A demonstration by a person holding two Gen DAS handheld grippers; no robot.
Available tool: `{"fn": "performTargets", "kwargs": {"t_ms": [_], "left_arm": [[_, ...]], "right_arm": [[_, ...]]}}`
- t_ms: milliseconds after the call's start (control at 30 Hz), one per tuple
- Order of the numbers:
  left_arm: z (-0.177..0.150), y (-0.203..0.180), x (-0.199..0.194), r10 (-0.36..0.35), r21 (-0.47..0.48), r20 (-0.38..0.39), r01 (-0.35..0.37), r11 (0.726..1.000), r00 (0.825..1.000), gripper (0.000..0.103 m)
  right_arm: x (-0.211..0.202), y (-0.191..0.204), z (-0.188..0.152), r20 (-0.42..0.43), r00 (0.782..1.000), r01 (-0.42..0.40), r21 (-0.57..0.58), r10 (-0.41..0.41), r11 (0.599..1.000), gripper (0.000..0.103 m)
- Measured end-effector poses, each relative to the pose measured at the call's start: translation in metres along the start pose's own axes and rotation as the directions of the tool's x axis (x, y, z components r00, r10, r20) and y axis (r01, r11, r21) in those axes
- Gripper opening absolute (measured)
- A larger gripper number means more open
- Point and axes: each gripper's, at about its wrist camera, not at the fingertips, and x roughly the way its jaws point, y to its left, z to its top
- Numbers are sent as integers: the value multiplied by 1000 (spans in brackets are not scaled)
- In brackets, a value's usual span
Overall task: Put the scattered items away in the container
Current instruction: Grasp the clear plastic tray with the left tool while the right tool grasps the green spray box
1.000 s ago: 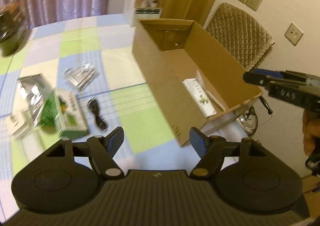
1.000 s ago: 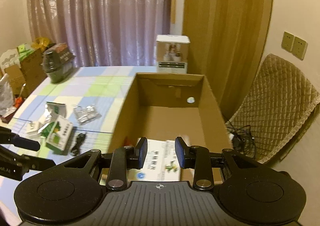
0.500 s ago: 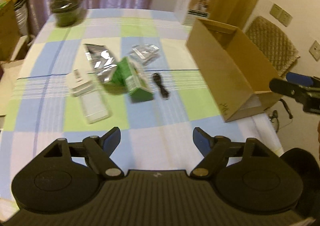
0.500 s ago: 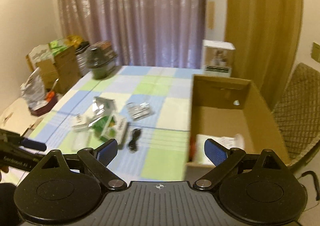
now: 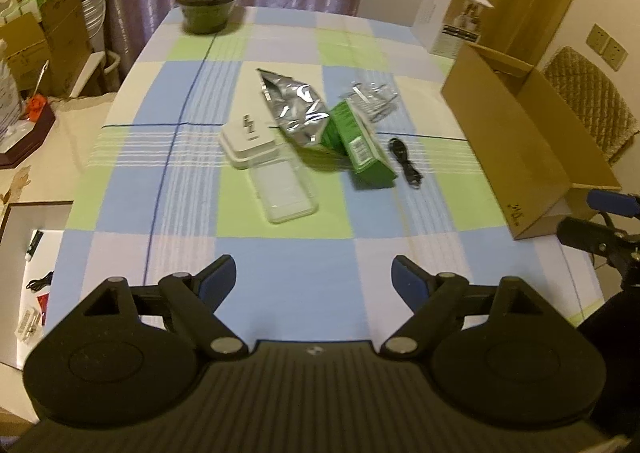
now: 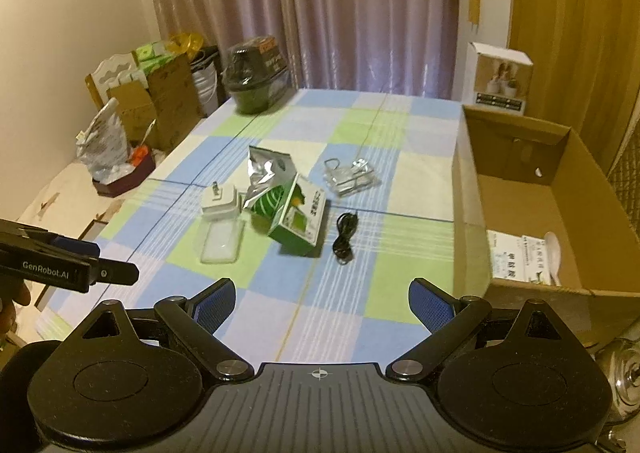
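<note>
1. While both grippers hang over its near edge, the checked tablecloth [image 5: 280, 253] lies flat, pastel squares.
2. At its right edge stands the open cardboard box [image 6: 560, 189], a white carton [image 6: 516, 257] inside.
3. Mid-table cluster: green carton [image 6: 298, 223], crinkled foil pouch [image 5: 296, 109], clear tray [image 5: 286, 193], black cable [image 6: 345, 237].
4. Left gripper [image 5: 312, 279], jaws just widening, and right gripper [image 6: 322, 303] are both spread and empty.

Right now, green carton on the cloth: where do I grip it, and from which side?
Take the green carton across its two long faces near the middle, coming from above. It lies tilted, its far end propped on the foil pouch, so the near end is clear. The open right gripper is nearer; mind the black cable beside it.
</note>
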Motion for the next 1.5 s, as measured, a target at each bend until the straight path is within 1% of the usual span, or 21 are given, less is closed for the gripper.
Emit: {"fn": "performTargets", "kwargs": {"t_ms": [167, 333, 567, 800, 1067, 1167, 1333, 1500], "left_arm": [[6, 8, 12, 3, -18, -8, -3, 1000, 1000, 82], [19, 11, 30, 4, -26, -22, -4, 1000, 1000, 82], [37, 14, 61, 20, -11, -40, -21, 1000, 999, 82], [51, 20, 101, 27, -20, -66, -28, 999, 997, 82], [67, 20, 155, 39, -25, -99, -42, 999, 994, 80], [72, 22, 169, 49, -19, -106, -51, 999, 993, 77], [75, 25, 184, 73, 21, -139, -71, 997, 988, 57], [70, 31, 180, 63, 56, -148, -55, 997, 987, 55]], "right_arm": [[12, 1, 0, -20, 1000, -2, -4, 2, 1000, 98], [32, -2, 7, -37, 999, -12, 8, 13, 1000, 98], [71, -8, 20, -69, 996, -55, 64, 59, 996, 98], [114, -20, 34, -98, 992, -72, 120, 84, 990, 98], [155, -35, 38, -127, 989, -56, 151, 76, 987, 98], [168, -39, 41, -125, 988, -67, 164, 88, 984, 98], [184, -39, 47, -116, 988, -84, 170, 104, 982, 98], [201, -38, 55, -102, 982, -133, 211, 157, 968, 98]]}}
